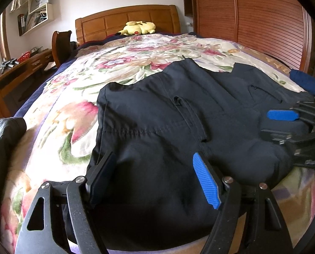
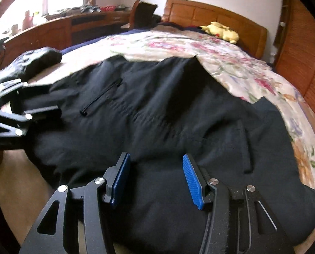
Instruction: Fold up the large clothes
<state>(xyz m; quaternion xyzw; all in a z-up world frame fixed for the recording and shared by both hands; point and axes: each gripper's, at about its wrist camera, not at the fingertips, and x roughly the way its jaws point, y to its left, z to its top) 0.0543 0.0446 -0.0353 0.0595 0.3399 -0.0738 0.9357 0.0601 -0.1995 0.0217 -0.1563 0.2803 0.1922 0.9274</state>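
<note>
A large black garment (image 1: 168, 131) with zip pockets lies spread on the floral bedspread (image 1: 106, 67); it also fills the right wrist view (image 2: 168, 116). My left gripper (image 1: 155, 167) is open, its blue-padded fingers just above the garment's near hem, holding nothing. My right gripper (image 2: 155, 167) is open over the near edge of the same garment, empty. The right gripper shows at the right of the left wrist view (image 1: 284, 124), and the left gripper shows at the left edge of the right wrist view (image 2: 41, 105).
A crumpled black garment (image 2: 30, 63) lies at the bed's left edge. A blue cloth (image 1: 308, 84) lies at the right edge. A yellow plush toy (image 1: 139, 28) rests by the wooden headboard (image 1: 127, 19). A desk (image 1: 19, 69) stands left, a wooden wardrobe (image 1: 252, 17) right.
</note>
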